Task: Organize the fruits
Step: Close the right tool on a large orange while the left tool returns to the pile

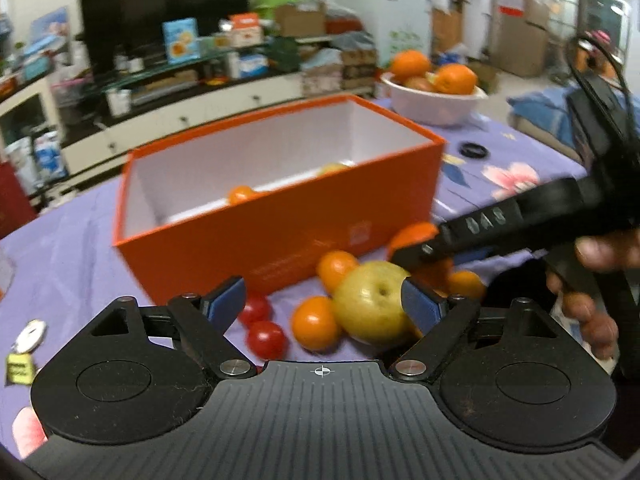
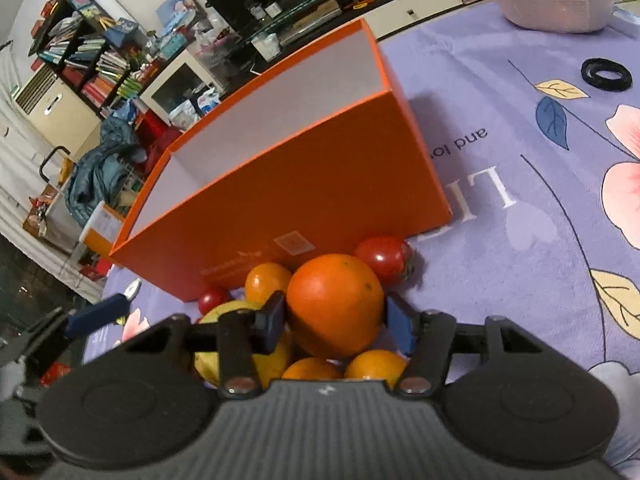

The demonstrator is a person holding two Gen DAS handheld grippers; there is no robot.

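Note:
Loose fruit lies piled on the purple floral tablecloth (image 2: 520,208) in front of an open orange box (image 1: 280,240) (image 2: 320,184). My left gripper (image 1: 322,304) is open over two small tomatoes (image 1: 266,338), a small orange (image 1: 314,322) and a yellow-green pear (image 1: 370,306); its right pad sits beside the pear. My right gripper (image 2: 336,320) is open with a large orange (image 2: 334,304) between its pads, which stand very close to its sides. A finger of the right gripper (image 1: 424,250) shows above that orange (image 1: 412,234). In the box lie a small orange (image 1: 240,194) and a yellowish fruit (image 1: 332,168).
A white bowl (image 1: 436,108) (image 2: 552,8) of oranges stands at the table's far side, with a black ring (image 1: 474,150) (image 2: 606,74) near it. A larger tomato (image 2: 384,258) rests against the box. A hand (image 1: 592,312) holds the right gripper. Cabinets and shelves stand behind.

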